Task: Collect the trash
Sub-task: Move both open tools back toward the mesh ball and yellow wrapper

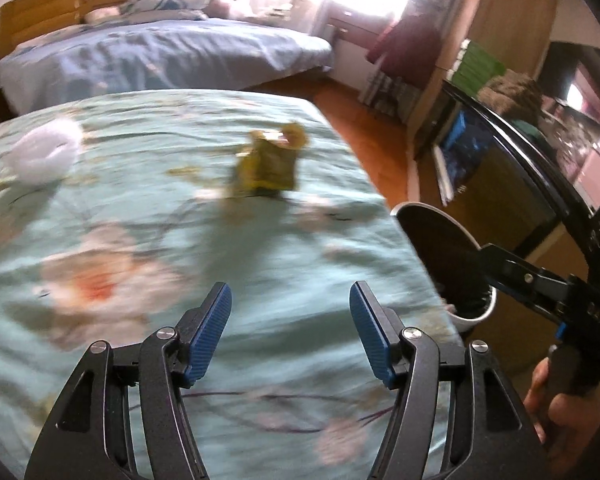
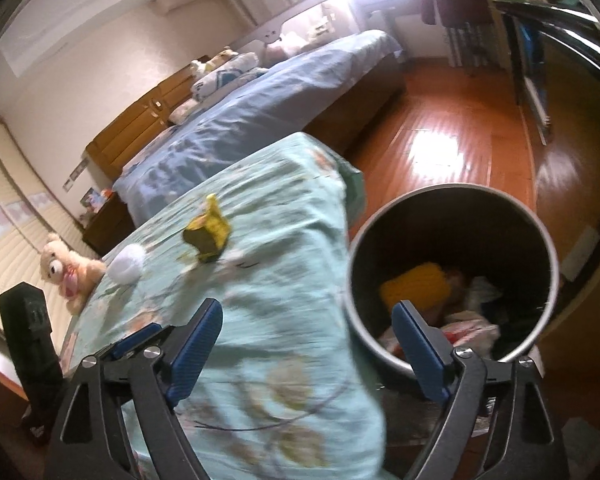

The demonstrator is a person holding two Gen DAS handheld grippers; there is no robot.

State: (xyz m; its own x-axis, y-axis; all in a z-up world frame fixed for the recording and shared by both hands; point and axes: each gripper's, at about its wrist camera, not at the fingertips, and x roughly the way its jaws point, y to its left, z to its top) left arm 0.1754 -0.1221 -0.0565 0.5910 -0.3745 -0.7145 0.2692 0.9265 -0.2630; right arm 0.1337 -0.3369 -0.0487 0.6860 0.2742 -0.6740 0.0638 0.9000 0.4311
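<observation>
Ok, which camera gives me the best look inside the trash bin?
The right wrist view: it looks down into the trash bin, showing its full rim and the yellow item and wrappers inside. The left wrist view catches only part of the rim and a dark interior at its right edge, partly hidden behind the other tool.

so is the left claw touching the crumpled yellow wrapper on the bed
Apart. The left wrist view shows the open left claw empty, with bare teal floral sheet between it and the crumpled yellow wrapper.

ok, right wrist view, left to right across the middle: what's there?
Teddy bear → white ball → yellow-green wrapper on the floral bedspread → trash bin with rubbish inside.
</observation>
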